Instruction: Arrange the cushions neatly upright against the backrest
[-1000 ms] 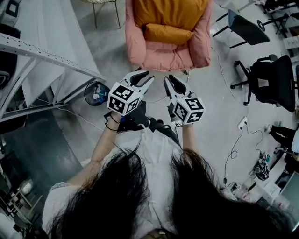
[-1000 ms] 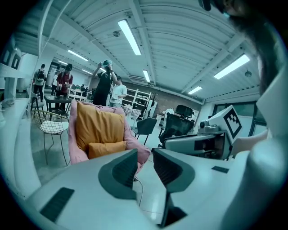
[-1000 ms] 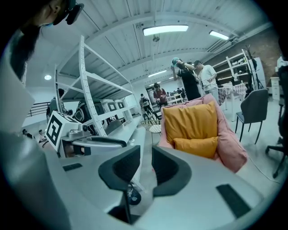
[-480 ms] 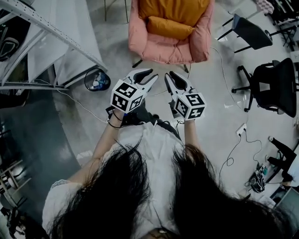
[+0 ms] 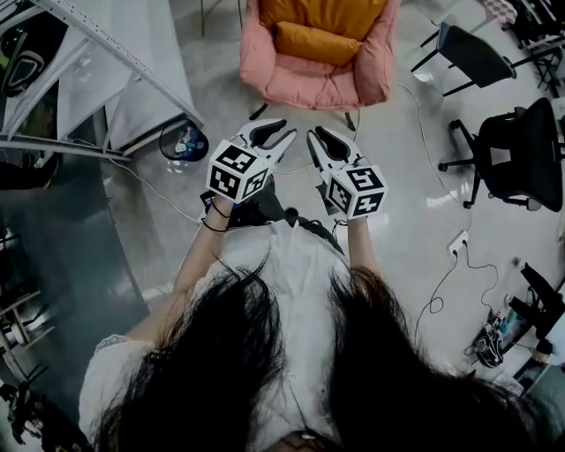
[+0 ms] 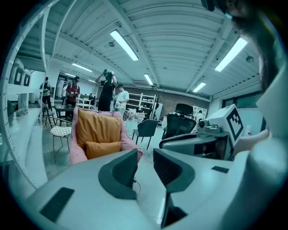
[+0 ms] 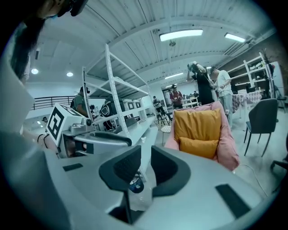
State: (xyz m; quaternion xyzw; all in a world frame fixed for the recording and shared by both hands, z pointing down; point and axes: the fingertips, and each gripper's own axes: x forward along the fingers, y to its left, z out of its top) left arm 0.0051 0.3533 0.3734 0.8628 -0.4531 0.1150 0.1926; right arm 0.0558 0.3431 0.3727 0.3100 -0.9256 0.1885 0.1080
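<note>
Left gripper (image 5: 275, 132): jaws slightly apart, nothing between them; right gripper (image 5: 323, 139): jaws narrowly parted, just closed a little further, likewise empty. Large orange cushion (image 5: 328, 11) upright against backrest of pink armchair (image 5: 309, 88), small orange cushion (image 5: 316, 44) resting on seat, touching its lower front. Both grippers side by side above floor (image 5: 397, 177), pointing toward armchair, well short of it.

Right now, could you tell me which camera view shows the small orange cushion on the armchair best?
The right gripper view: the small orange cushion faces the camera, whole, bright and unobstructed. The left gripper view shows it too, but dimmer and slightly side-on. The head view catches it only steeply from above, near the picture's top edge.
</note>
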